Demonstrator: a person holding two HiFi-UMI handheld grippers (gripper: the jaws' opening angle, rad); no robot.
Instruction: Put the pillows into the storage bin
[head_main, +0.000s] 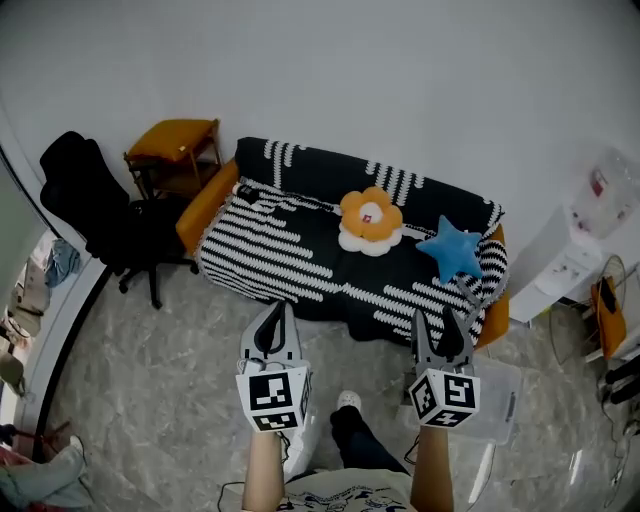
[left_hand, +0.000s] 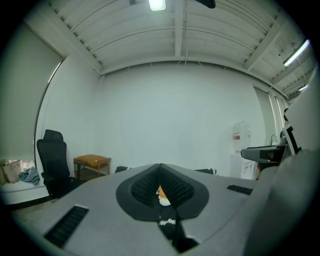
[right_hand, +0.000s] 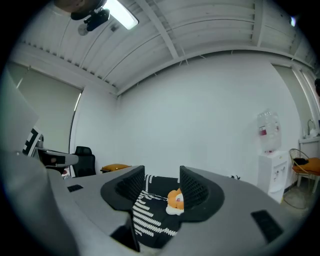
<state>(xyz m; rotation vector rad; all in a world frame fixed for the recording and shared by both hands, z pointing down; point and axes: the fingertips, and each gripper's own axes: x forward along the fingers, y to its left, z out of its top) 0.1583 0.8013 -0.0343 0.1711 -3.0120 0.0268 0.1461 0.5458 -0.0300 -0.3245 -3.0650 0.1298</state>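
Head view shows the approach step, as I judge it; both pillows lie on the sofa (head_main: 290, 250) and none is in the storage bin (head_main: 505, 390), which stands on the floor beside the sofa's right end. I count two pillows: the flower pillow (head_main: 370, 220) at the middle of the seat, by the backrest; the blue star pillow (head_main: 452, 248) near the right end; one bin; two grippers. The left gripper (head_main: 281, 312) has its jaws closed together, empty; the right gripper (head_main: 435, 320) stands wide, nothing between its jaws. The next move probably needs the left jaws opened, then a reach forward to one pillow.
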